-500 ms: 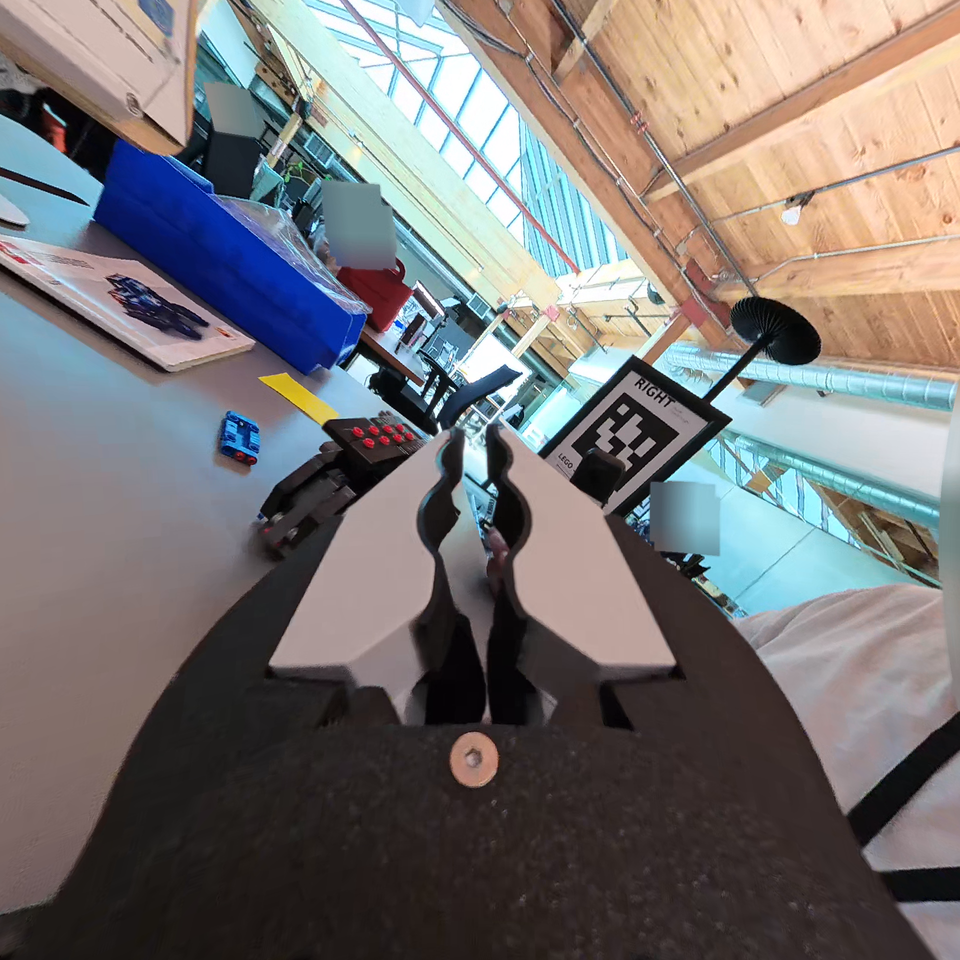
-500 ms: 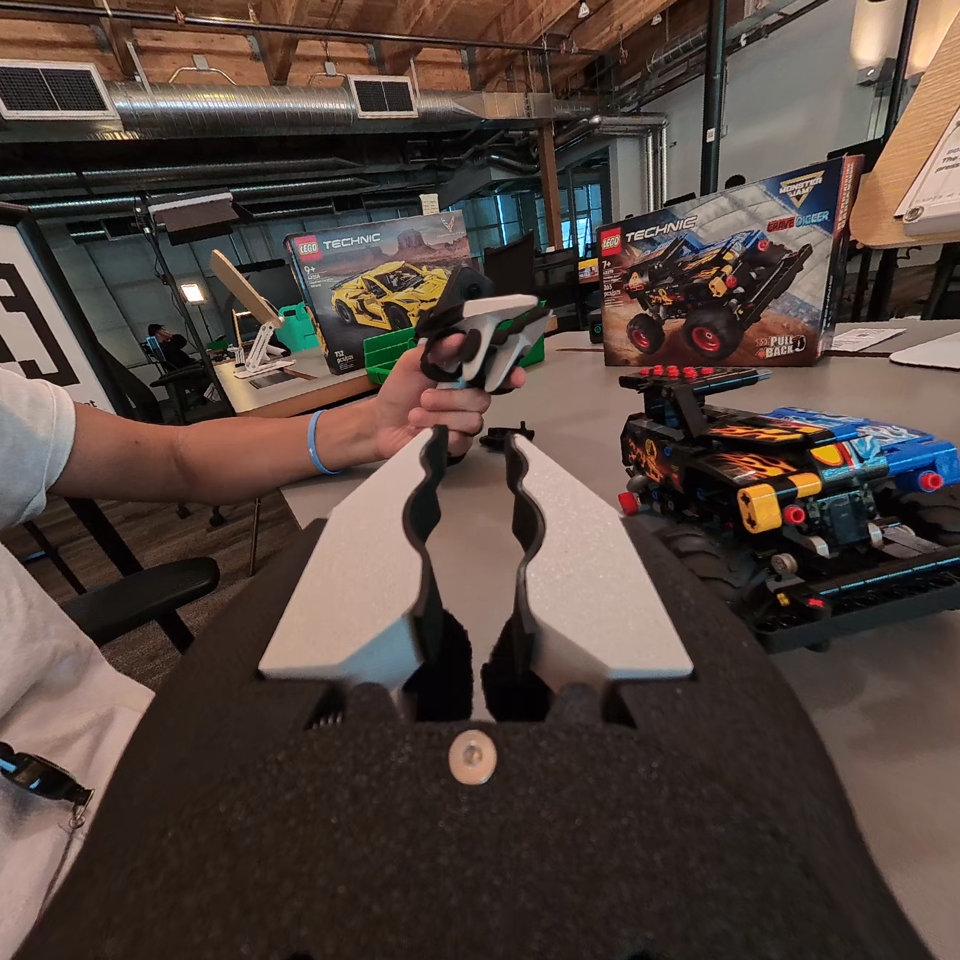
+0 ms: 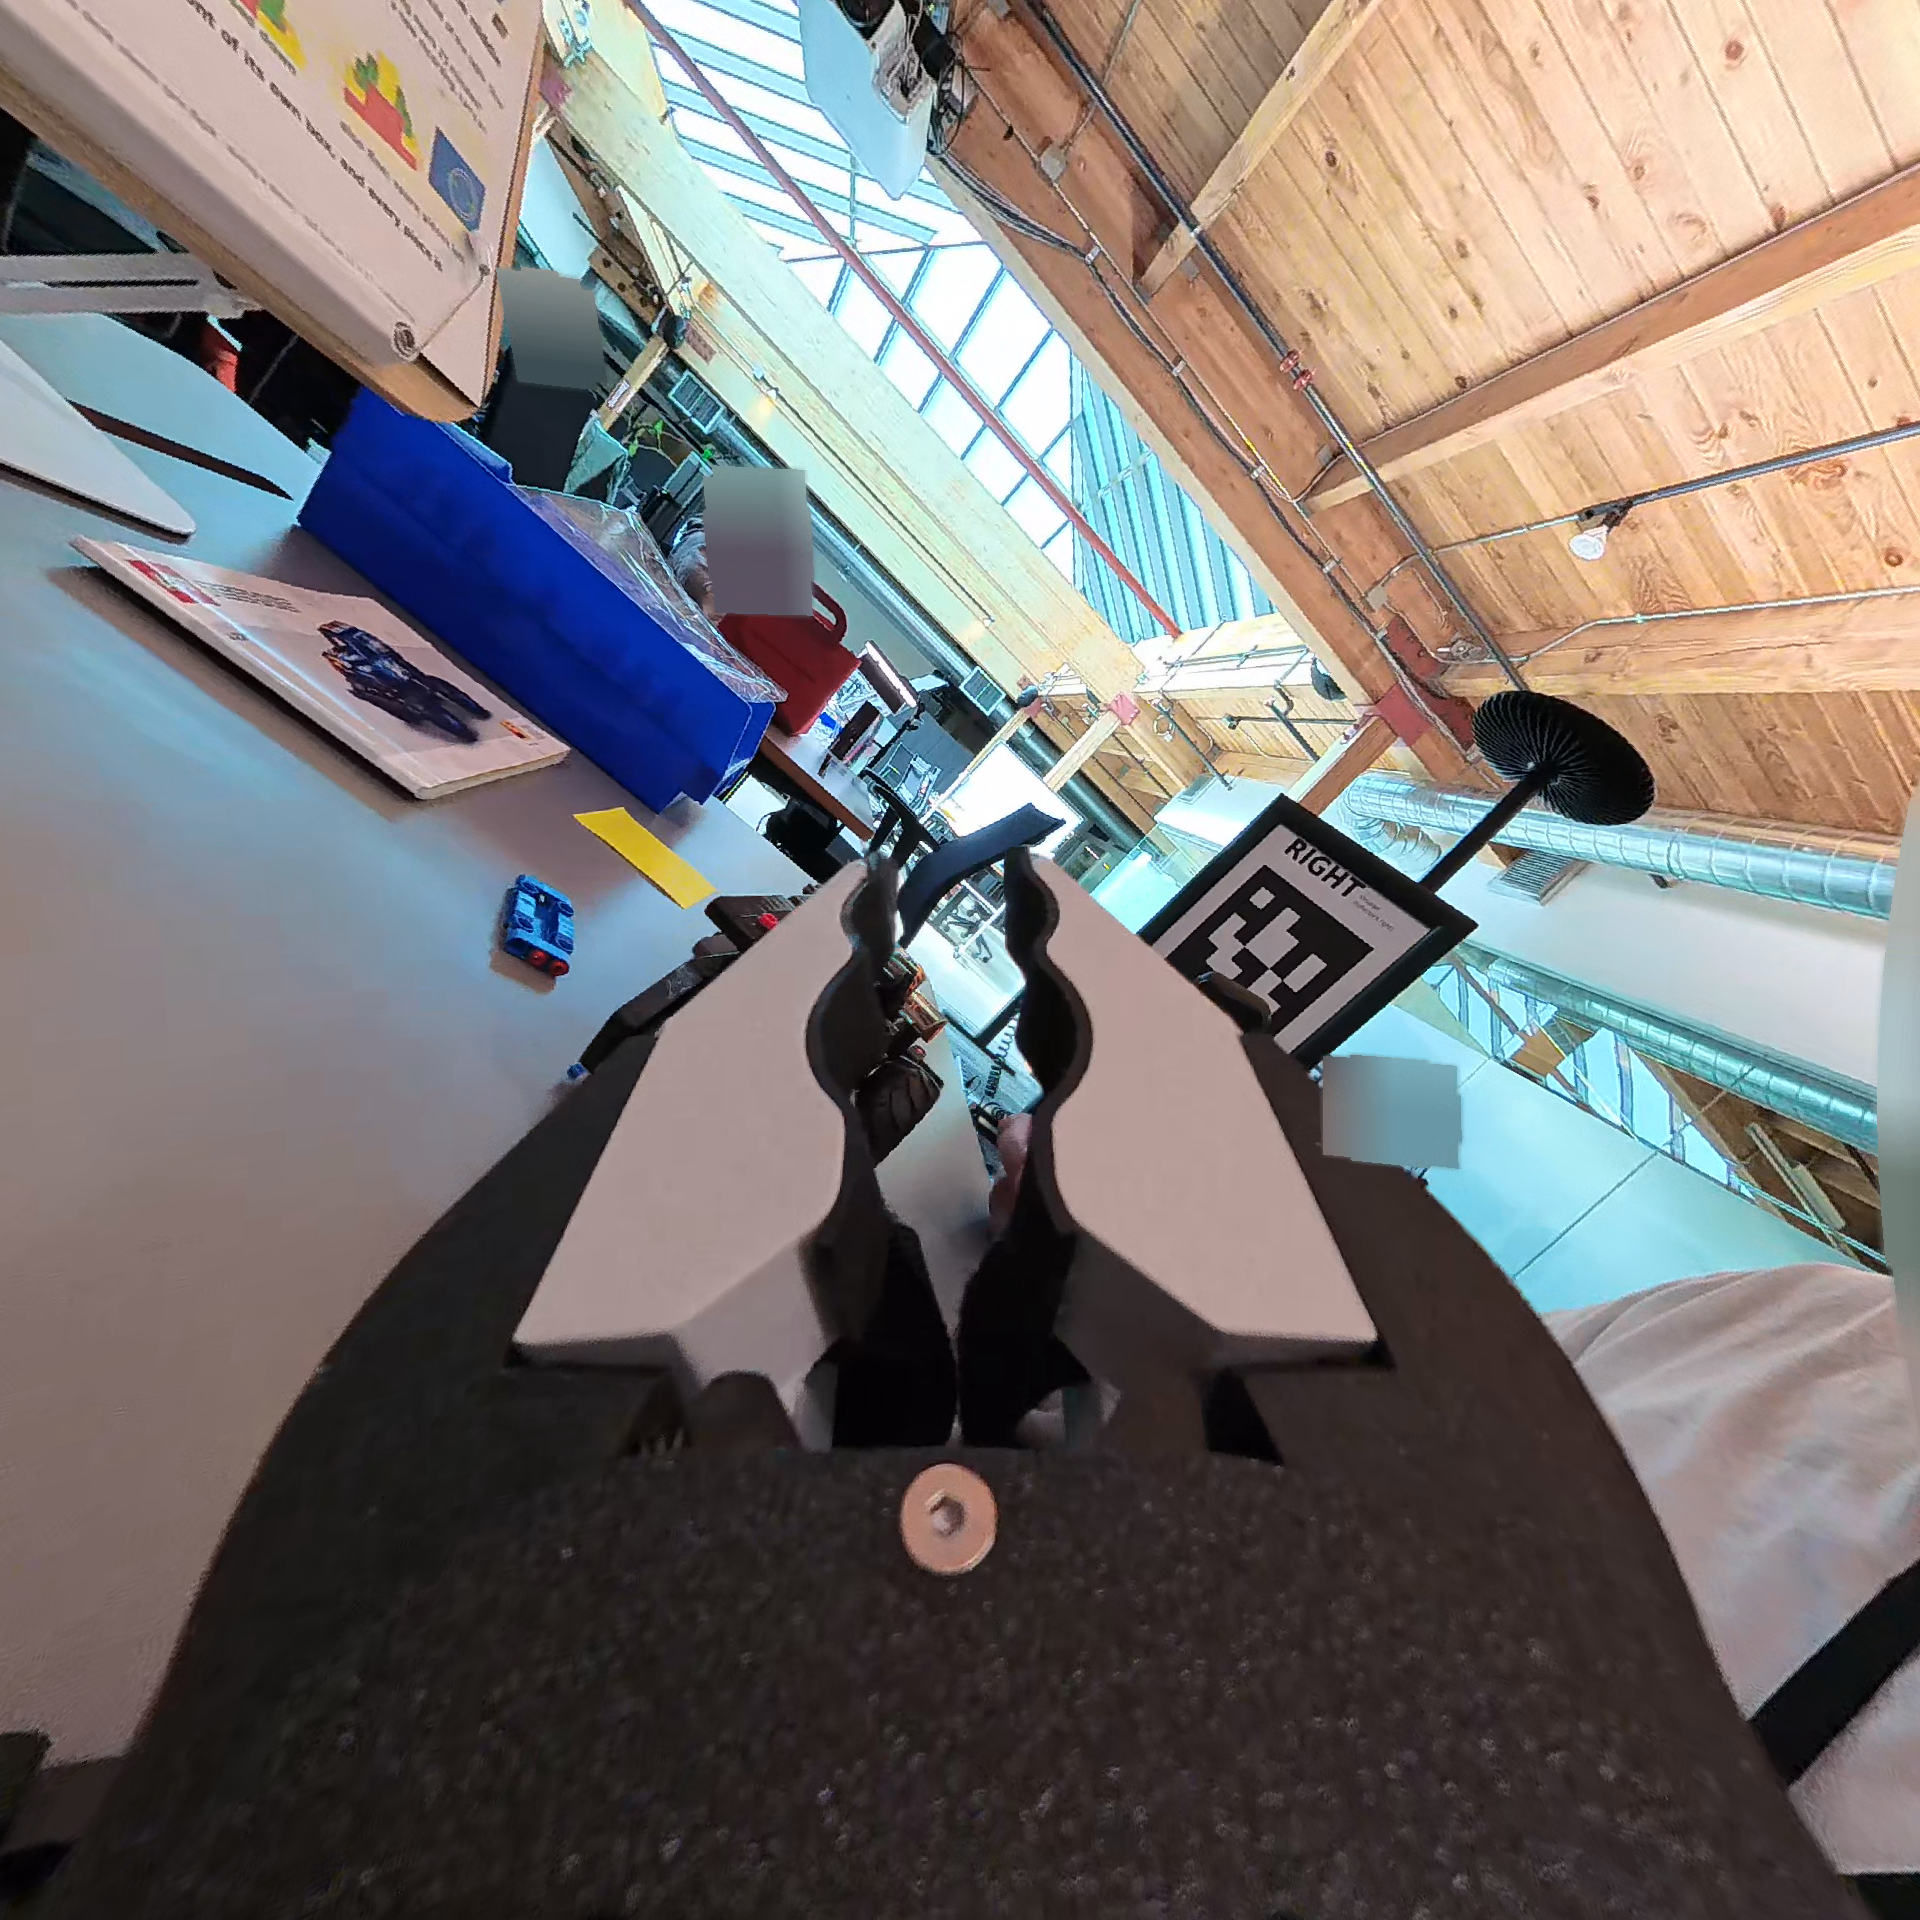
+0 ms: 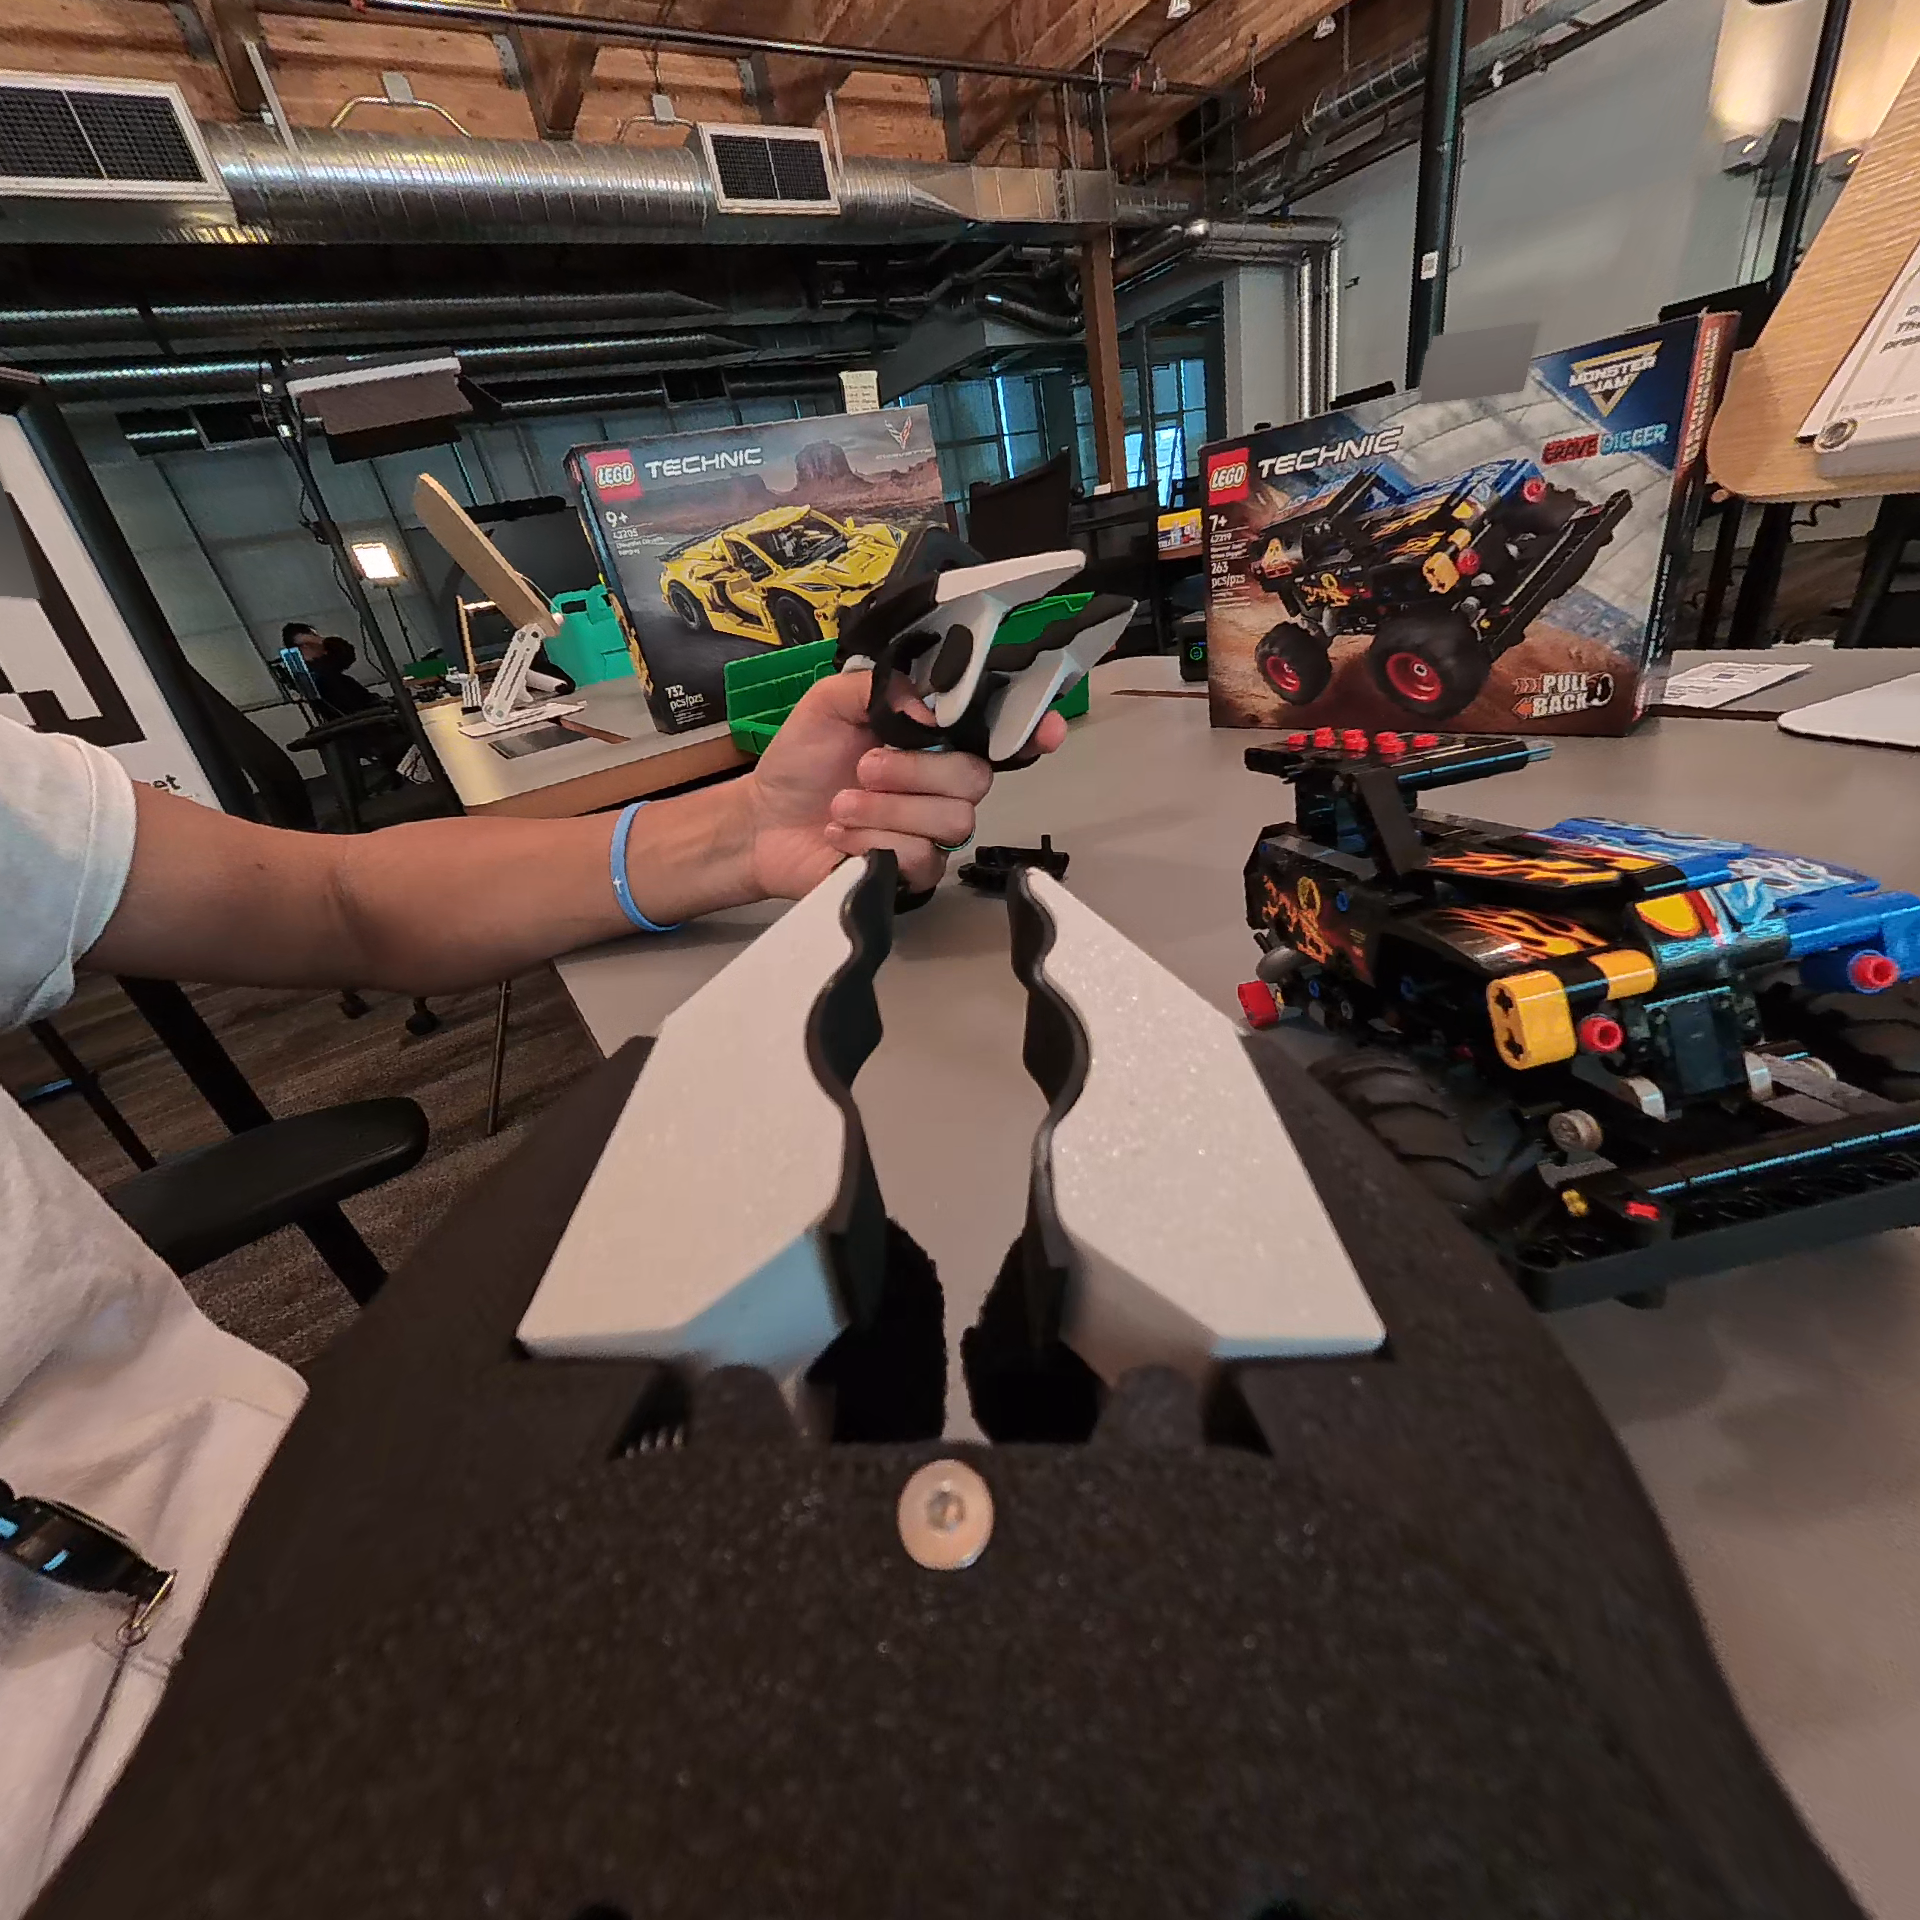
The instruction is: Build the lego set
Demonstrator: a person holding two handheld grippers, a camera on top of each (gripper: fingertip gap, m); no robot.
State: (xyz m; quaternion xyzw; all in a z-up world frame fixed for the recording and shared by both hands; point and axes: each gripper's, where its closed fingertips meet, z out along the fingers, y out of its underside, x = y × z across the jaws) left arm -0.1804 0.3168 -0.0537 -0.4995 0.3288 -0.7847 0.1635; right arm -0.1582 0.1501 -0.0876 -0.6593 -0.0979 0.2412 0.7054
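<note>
Grey tabletop [image 3: 208, 1039] slants across my left wrist view, under a plank ceiling with skylights. My left gripper [image 3: 940, 883] is tipped up off the surface, its jaws released with a clear gap and nothing between them. Through that gap I glimpse part of the black, blue and yellow brick-built toy monster truck [image 3: 899, 1091] lying beyond my fingers; I cannot tell how near it is from here. Along the surface's far edge sits a deep blue plastic bin [image 3: 540, 603] with clear wrap in it. A flat printed instruction booklet [image 3: 343, 665] lies just beside it on the near side. Closer to me are a strip of yellow tape [image 3: 644, 854] and a small blue brick assembly with red pins [image 3: 540, 920], apart from each other. A black-framed board with a black-and-white square pattern [image 3: 1299, 935] stands off the surface's edge.

From the right wrist view, my right gripper [image 4: 945, 883] hovers low over the same surface, jaws also parted and empty. Nearest its tips lies a small black brick part [image 4: 1013, 860], untouched. A person's hand [image 4: 862, 790], blue band on the wrist, holds the left gripper raised above that part. The truck sits to the right, resting on its knobbly tyres, flame decals on dark panels, red studs on a raised rear bar. Two printed cardboard set boxes [image 4: 1455, 540] and a green plastic tray [image 4: 790, 686] line the far edge.
</note>
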